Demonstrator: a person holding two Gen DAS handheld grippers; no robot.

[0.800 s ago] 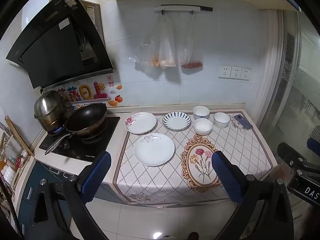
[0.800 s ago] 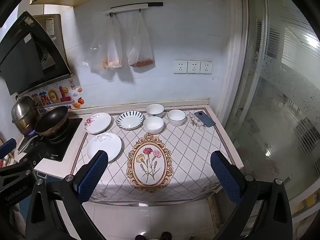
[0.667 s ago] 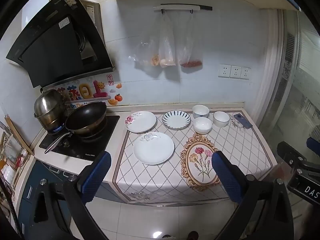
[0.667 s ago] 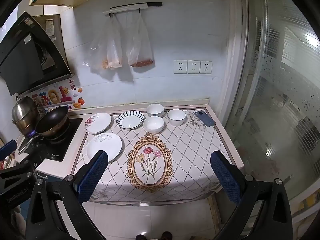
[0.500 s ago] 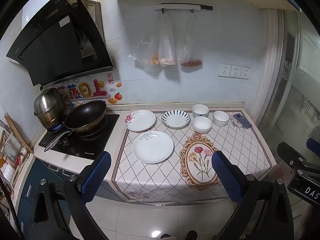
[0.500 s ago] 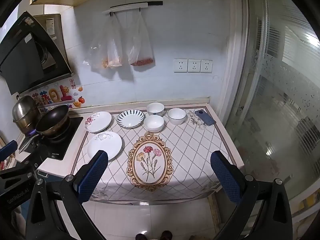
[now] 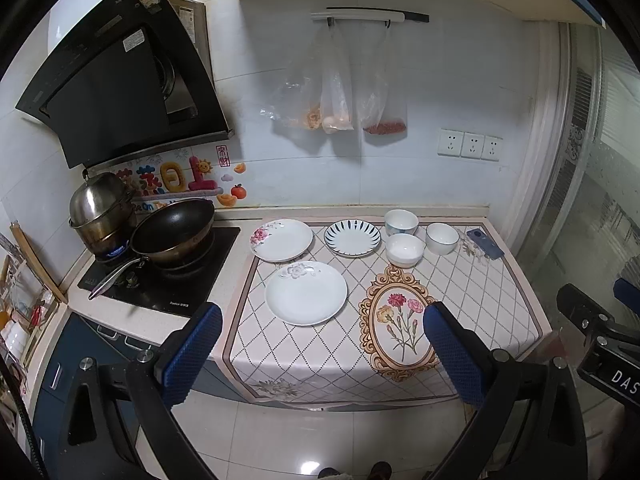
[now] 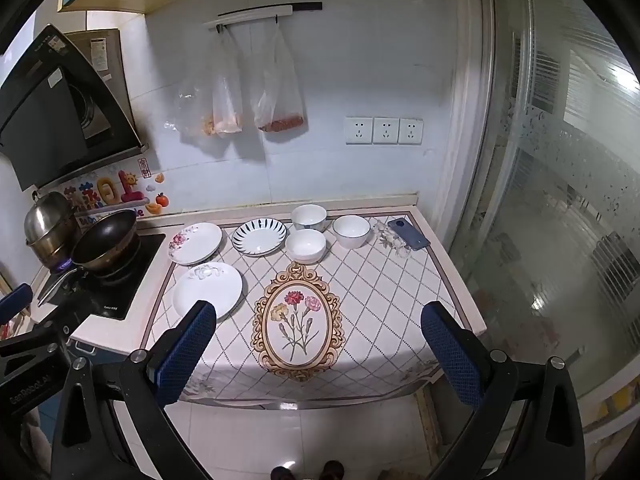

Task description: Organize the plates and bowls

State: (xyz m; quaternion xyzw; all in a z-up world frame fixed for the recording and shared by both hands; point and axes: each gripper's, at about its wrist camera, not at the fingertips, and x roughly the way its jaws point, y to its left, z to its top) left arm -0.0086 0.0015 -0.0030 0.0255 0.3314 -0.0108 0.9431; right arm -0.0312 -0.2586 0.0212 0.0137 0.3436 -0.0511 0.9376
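On the patterned cloth [image 7: 472,280] lie three plates: a white plate [image 7: 306,293] [image 8: 208,290] at the front left, a rose-patterned plate [image 7: 282,239] [image 8: 195,243] behind it, and a blue-striped plate [image 7: 352,237] [image 8: 259,236]. Three white bowls stand to their right: a back bowl [image 7: 401,222] [image 8: 308,218], a front bowl [image 7: 404,250] [image 8: 305,245] and a right bowl [image 7: 442,238] [image 8: 351,231]. My left gripper [image 7: 322,354] and right gripper [image 8: 318,354] hang well in front of the counter, above the floor. Both are open and empty.
A black wok [image 7: 173,231] and a steel pot [image 7: 100,208] sit on the stove [image 7: 160,284] at the left, a burner lit. A blue phone [image 7: 485,243] lies at the cloth's far right. Plastic bags [image 7: 340,92] hang on the wall; a glass door [image 8: 560,200] stands right.
Both views have drifted slightly back and up, so the counter sits a little higher in the frames. Nothing on the counter has moved, and both grippers stay wide.
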